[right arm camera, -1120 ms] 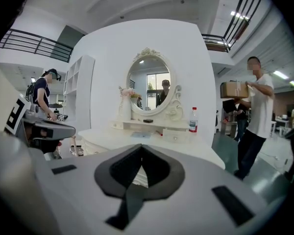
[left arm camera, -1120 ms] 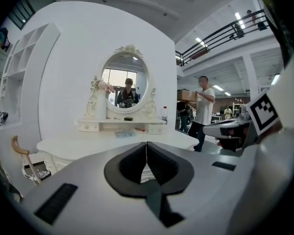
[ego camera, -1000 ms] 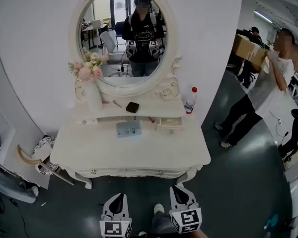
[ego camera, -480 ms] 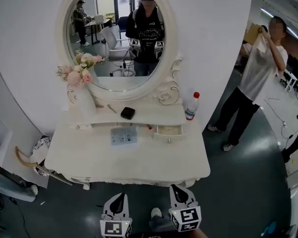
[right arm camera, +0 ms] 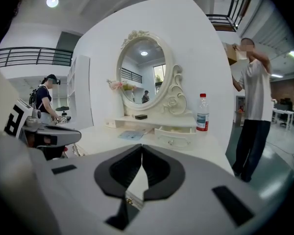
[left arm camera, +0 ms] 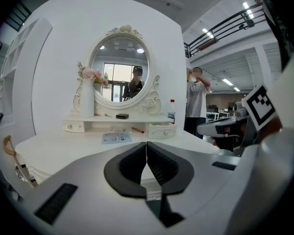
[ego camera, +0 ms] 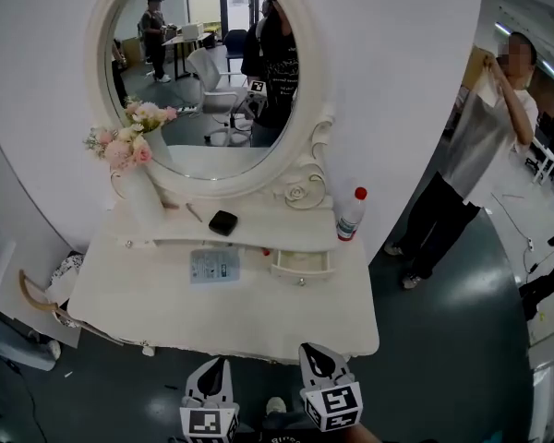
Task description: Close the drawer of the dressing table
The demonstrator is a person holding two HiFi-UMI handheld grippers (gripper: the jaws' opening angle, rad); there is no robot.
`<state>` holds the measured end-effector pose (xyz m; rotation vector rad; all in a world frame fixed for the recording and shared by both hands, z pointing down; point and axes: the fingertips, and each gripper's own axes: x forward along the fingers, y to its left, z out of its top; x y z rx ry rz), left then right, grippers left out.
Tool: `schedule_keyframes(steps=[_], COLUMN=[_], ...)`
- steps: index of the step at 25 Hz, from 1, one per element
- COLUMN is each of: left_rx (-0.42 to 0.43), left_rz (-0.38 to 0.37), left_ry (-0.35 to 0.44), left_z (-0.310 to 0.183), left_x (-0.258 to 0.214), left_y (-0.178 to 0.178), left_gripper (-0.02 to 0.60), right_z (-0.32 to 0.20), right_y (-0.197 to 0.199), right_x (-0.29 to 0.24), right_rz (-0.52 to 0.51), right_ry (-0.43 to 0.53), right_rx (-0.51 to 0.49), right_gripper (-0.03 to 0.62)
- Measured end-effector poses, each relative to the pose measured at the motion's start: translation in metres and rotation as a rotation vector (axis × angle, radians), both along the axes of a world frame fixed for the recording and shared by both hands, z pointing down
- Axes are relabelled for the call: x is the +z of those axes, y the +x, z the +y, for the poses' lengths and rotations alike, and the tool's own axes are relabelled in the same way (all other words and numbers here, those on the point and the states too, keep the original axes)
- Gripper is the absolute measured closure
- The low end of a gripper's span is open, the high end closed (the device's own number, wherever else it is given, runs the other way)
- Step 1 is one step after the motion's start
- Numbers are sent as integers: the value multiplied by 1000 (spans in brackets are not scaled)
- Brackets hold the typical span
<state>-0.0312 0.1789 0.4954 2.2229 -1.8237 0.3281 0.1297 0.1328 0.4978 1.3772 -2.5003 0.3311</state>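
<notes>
The white dressing table stands against a white wall, with its oval mirror rising behind a low shelf. The drawer sits under the right part of that shelf and is pulled out over the tabletop, its front and small knob facing the person (the matching drawer at the shelf's left end looks flush). On the shelf are a white vase of pink flowers at the left, a small black box near the middle and a clear bottle with a red cap at the right end, just beside the mirror's carved scroll. A pale printed sheet lies flat on the tabletop just left of the open drawer. The left gripper and the right gripper hang side by side at the table's near edge, both pointing toward the mirror and well apart from the drawer. Each has its jaws pressed together with nothing between them. A bystander in a white shirt stands on the dark floor to the right of the table, arms raised.
</notes>
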Motion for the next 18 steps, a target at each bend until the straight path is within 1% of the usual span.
schedule_keyframes(steps=[4,7,11,15,18], left_rx=[-12,-3,15,-3,4], left_rz=[-3,0,-21,-20,-15], left_ry=[-8,-21,1,-1,1], left_z=[-12,-16,-25,-32,-40], left_x=[3,6,7,5,8], left_y=[9,13,18,15,12], left_gripper=[566,566,566,566,566], right_z=[-16,-20,-26,-29,-35], right_y=[5,8,15,16,16], right_x=[1,-2,3,9,10], right_rz=[1,-10,-21,-14,-13], right_ry=[-1,3,-15,-24,-22], right_rx=[-13,-7,8,4,19], right_gripper=[583,583,583,583,583])
